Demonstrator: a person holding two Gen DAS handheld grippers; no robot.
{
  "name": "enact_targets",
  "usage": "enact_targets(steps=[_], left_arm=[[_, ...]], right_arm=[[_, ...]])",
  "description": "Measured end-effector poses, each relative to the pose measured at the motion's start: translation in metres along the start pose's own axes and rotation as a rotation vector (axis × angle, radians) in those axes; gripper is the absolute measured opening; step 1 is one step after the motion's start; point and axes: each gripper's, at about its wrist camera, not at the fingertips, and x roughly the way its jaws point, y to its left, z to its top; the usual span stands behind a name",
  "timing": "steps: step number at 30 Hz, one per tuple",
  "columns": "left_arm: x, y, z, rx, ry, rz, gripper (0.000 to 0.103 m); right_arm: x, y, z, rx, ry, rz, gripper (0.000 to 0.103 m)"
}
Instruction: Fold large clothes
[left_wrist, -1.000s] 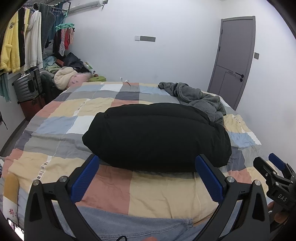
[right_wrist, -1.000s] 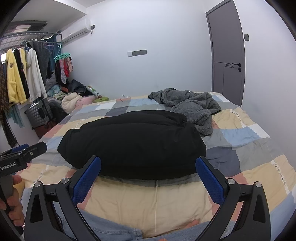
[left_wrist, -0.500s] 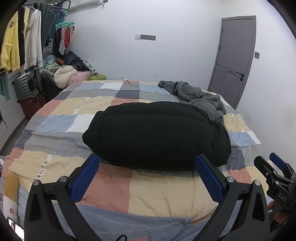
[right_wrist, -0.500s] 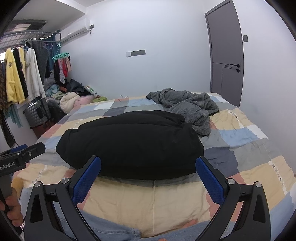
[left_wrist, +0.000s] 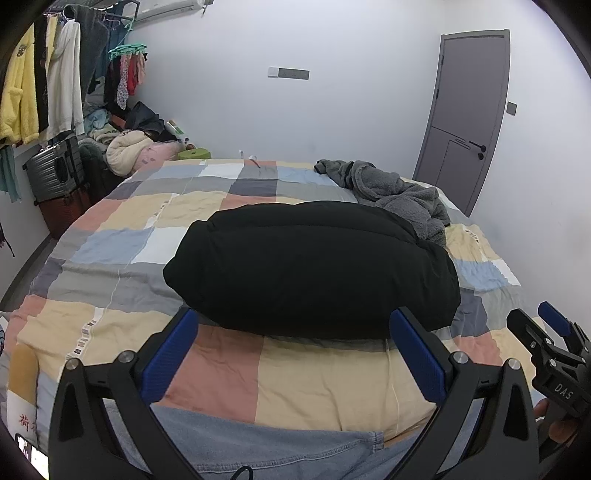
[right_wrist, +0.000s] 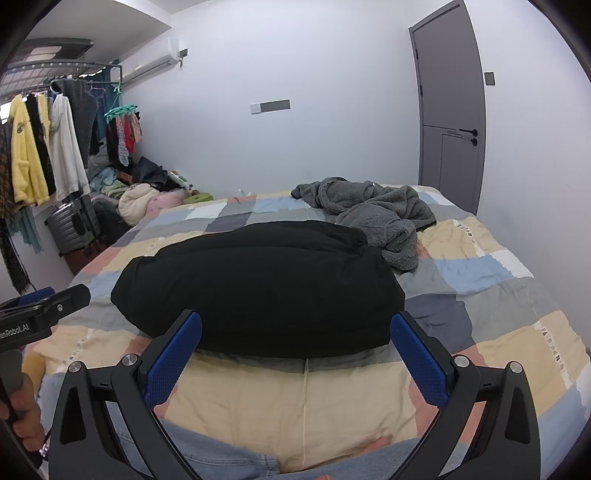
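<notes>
Folded black padded garment (left_wrist: 310, 269), lying as a thick rounded bundle on the bed covered by a patchwork quilt (left_wrist: 122, 243) of yellow, grey, blue, white and salmon squares; the bundle sits across the middle of the quilt, its long side facing the cameras. Just behind its right end lies a crumpled grey fleece garment (right_wrist: 373, 218), touching or nearly touching the black bundle. Left gripper (left_wrist: 295, 354), black frame with blue-padded fingers (left_wrist: 168, 354), hangs above the near edge of the bed with its jaws spread wide and nothing between them; it stops short of the black bundle. Right gripper (right_wrist: 295, 354), of the same build, is likewise held with jaws spread wide and empty, near the bundle's front edge but apart from it. Each gripper appears at the margin of the other's view, gripped by a hand (right_wrist: 22, 413). Light blue denim (left_wrist: 266, 450) shows at the bottom of both views. Background: grey door (right_wrist: 448, 110) at right, clothes rack with hanging garments (right_wrist: 40, 151) and grey suitcase (left_wrist: 55, 170) at left.
</notes>
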Motion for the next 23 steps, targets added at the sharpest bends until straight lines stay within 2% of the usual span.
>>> enact_targets(steps=[23], left_arm=[[-0.0011, -0.005, -0.0008, 0.009, 0.013, -0.012, 0.103]], right_arm=[[-0.0021, 0.0002, -0.0034, 0.007, 0.007, -0.01, 0.103]])
